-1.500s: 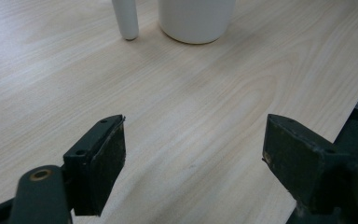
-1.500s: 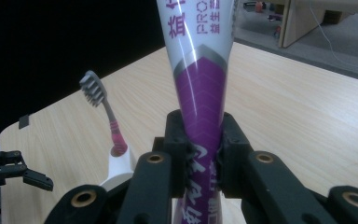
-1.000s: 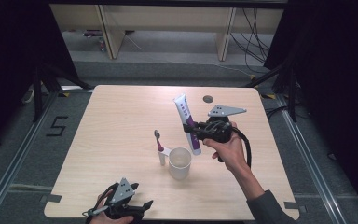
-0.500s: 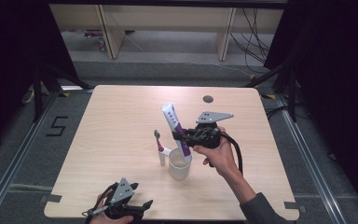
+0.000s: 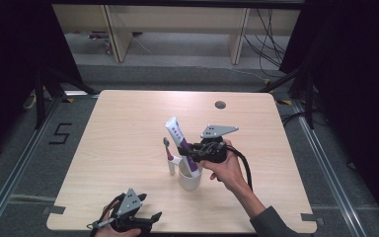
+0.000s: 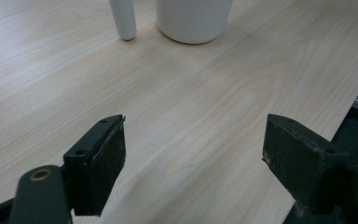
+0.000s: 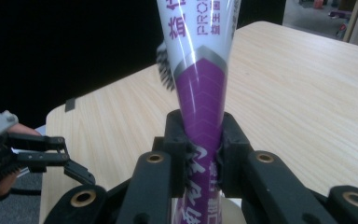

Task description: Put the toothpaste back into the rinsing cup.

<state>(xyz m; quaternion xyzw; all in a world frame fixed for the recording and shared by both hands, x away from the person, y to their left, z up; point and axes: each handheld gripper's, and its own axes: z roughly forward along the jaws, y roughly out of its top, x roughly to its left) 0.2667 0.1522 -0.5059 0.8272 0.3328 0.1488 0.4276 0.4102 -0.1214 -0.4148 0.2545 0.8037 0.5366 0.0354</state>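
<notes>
The right hand-held gripper (image 5: 191, 154), clamped on the white-and-purple plastic toothpaste tube (image 5: 180, 143), holds it tilted over the white ceramic cup (image 5: 189, 177) near the surface's (image 5: 128, 128) front edge, ready for lowering and release.

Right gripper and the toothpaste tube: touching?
Touching. In the right gripper view both pads of the right gripper press the purple toothpaste tube from either side.

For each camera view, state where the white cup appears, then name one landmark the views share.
High view: white cup at centre, below the right gripper.
Left gripper view: top edge, middle.
Right gripper view: cannot tell; a pale sliver sits under the toothpaste tube.
Shared landmark: the wooden table.
</notes>
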